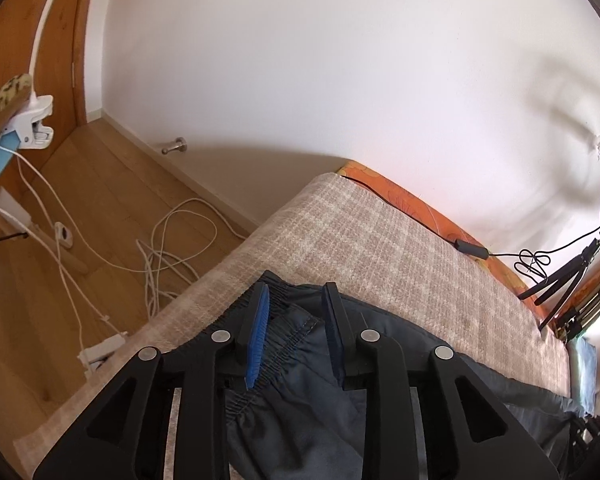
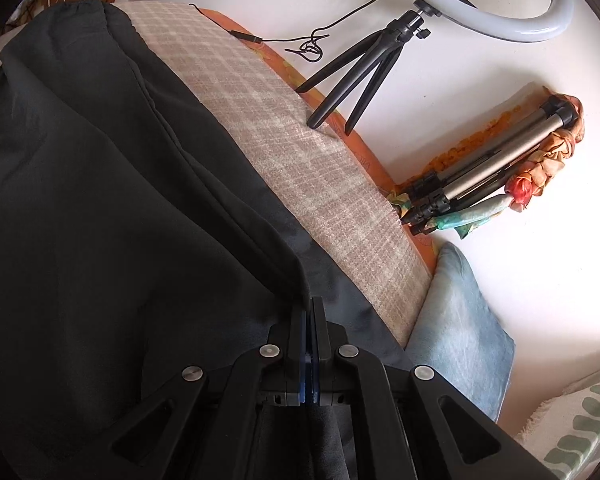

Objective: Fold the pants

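The dark blue-grey pants [image 1: 300, 384] lie on a beige plaid blanket [image 1: 380, 240] on the bed. In the left wrist view my left gripper [image 1: 296, 292] hovers over the gathered elastic waistband [image 1: 280, 344]. Its jaws stand apart and the pads do not press on the cloth. In the right wrist view the pants [image 2: 100, 200] spread wide to the left. My right gripper [image 2: 312, 302] is shut, and a raised ridge of the fabric runs straight into its tips. More dark cloth hangs beneath its fingers.
The bed's left edge drops to a wooden floor with loose white cables [image 1: 172, 240]. A ring light [image 2: 500, 34] on a small black tripod [image 2: 360, 72] stands at the bed's far edge by the wall. A folded tripod [image 2: 480, 176] and a blue pillow [image 2: 460, 320] lie to the right.
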Demonstrator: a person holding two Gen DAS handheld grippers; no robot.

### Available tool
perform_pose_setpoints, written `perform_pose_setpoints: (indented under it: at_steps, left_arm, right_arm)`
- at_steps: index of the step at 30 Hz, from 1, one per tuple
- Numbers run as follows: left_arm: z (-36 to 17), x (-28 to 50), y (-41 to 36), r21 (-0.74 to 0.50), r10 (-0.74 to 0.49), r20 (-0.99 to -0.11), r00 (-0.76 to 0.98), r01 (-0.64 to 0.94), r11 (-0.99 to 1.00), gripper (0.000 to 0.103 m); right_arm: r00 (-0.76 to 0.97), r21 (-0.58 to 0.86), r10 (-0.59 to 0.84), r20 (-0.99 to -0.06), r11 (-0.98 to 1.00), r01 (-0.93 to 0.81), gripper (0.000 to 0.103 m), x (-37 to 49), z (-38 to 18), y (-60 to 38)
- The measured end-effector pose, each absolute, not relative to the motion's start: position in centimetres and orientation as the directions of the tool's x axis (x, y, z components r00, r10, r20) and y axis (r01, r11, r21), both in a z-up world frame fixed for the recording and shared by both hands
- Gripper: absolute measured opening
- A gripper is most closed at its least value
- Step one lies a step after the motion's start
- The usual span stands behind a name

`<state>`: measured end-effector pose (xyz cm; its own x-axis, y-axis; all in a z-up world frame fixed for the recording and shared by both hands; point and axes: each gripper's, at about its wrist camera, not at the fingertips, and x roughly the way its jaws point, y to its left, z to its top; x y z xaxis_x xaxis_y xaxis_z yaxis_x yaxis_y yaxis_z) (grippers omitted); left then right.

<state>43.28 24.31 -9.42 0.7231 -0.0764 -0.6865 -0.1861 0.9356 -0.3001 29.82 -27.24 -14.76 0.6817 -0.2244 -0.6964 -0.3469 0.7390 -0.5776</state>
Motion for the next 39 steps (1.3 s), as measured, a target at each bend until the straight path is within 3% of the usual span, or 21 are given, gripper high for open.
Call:
perform_pose_setpoints:
  at_steps: [6,9,17,20,23,35,39]
  left_arm:
    - [-10.8,44.2,24.8,-0.272,-0.135,-0.741,0.658,-0.11,0.956,0.037]
    - [-11.6,44.8,22.9,-0.18,-0.103,-0.77,0.63,-0.06,0.982,0.048]
    - [-14.2,46.5,19.6,0.024,0.028,-0.81,0.585,-0.015,1.0,0.048]
    - [-14.8,46.0,19.1,0.053,0.051,-0.8,0.598,-0.014,0.999,0.031]
    - [-14.5,45.2,18.8,0.088,0.073,-0.777,0.625,-0.007,0.996,0.023]
    - [-9.0,44.3,19.8,0.122,0.122,-0.676,0.727,-0.053,0.991,0.022]
    - [-9.0,46.6,19.4,0.162,0.158,-0.688,0.709,-0.062,0.985,0.022]
  right_arm:
    - [0.656,-0.56,-0.215,-0.724,0.738,-0.376,0.0,30.2,-16.0,-27.0]
    - [0.652,-0.558,-0.214,-0.727,0.737,-0.381,0.0,30.3,-16.2,-27.0]
    - [0.643,-0.549,-0.208,-0.737,0.739,-0.39,0.0,30.3,-16.1,-27.0]
    - [0.641,-0.544,-0.207,-0.739,0.745,-0.386,0.0,30.3,-16.2,-27.0]
    - [0.645,-0.542,-0.206,-0.736,0.749,-0.38,0.0,30.1,-16.1,-27.0]
    - [0.743,-0.59,-0.214,-0.634,0.754,-0.287,0.0,30.3,-11.9,-26.4]
    - [0.729,-0.6,-0.232,-0.644,0.744,-0.293,0.0,33.0,-12.6,-26.1]
